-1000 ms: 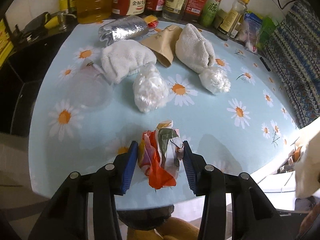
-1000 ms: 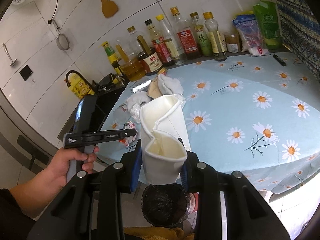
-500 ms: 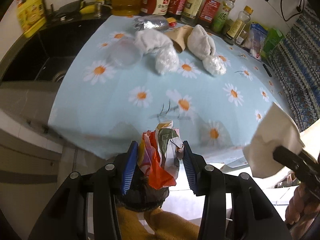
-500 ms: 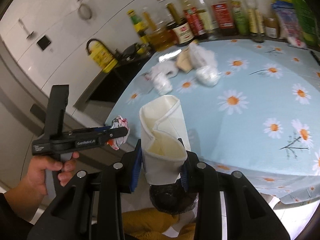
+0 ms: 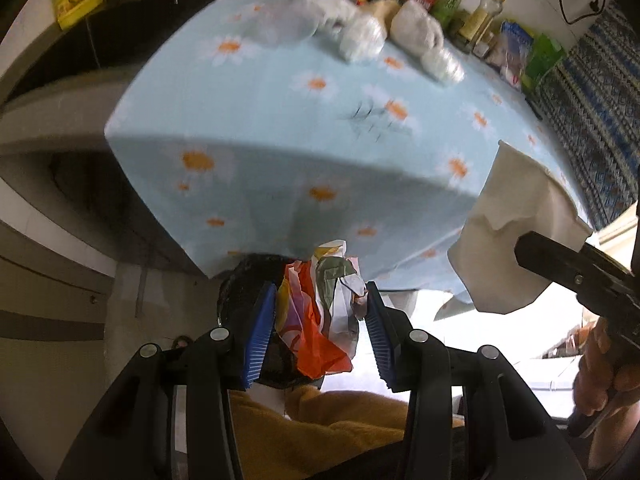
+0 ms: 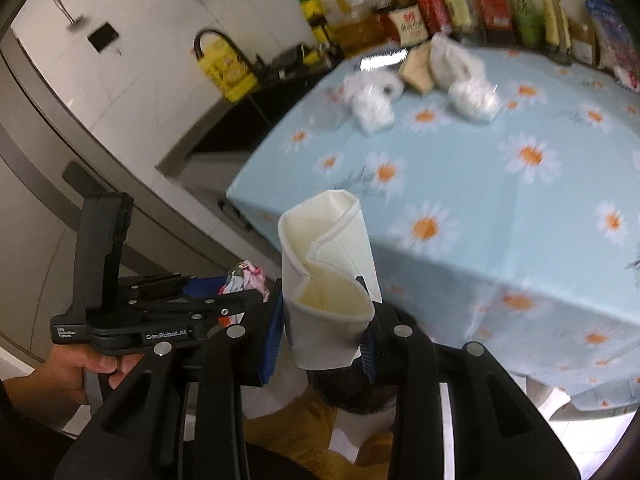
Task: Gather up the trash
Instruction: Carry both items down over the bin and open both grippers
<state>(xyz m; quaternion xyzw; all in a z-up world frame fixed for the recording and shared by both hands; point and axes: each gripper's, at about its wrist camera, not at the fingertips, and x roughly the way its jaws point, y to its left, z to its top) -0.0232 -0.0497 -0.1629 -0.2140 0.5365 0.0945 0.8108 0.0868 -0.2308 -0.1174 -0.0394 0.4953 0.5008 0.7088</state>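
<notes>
- Left gripper (image 5: 320, 316), bottom centre of its view, clenched on a crumpled colourful wrapper (image 5: 320, 312); held above a dark bin (image 5: 244, 292) just behind, likely for dropping.
- Right gripper (image 6: 322, 332) grasping a squashed white paper cup (image 6: 328, 276), low centre; more trash (image 6: 472, 98) waits on the daisy tablecloth (image 6: 520, 208), upper right.

Tablecloth (image 5: 288, 128): pale blue, printed with white daisies with orange centres. Crumpled wrapper (image 5: 320, 304) in orange, white, yellow and olive-grey, between blue ribbed pads (image 5: 260, 332) on a black left gripper (image 5: 320, 332); crushed paper cup (image 6: 328, 280), cream-white, in the black right gripper (image 6: 320, 344). Bin liner (image 5: 244, 280) black; cloth (image 5: 320, 432) below mustard yellow; hanging fabric (image 5: 596, 92) blue with pale geometric bands; wall tiles (image 6: 132, 60) white.
</notes>
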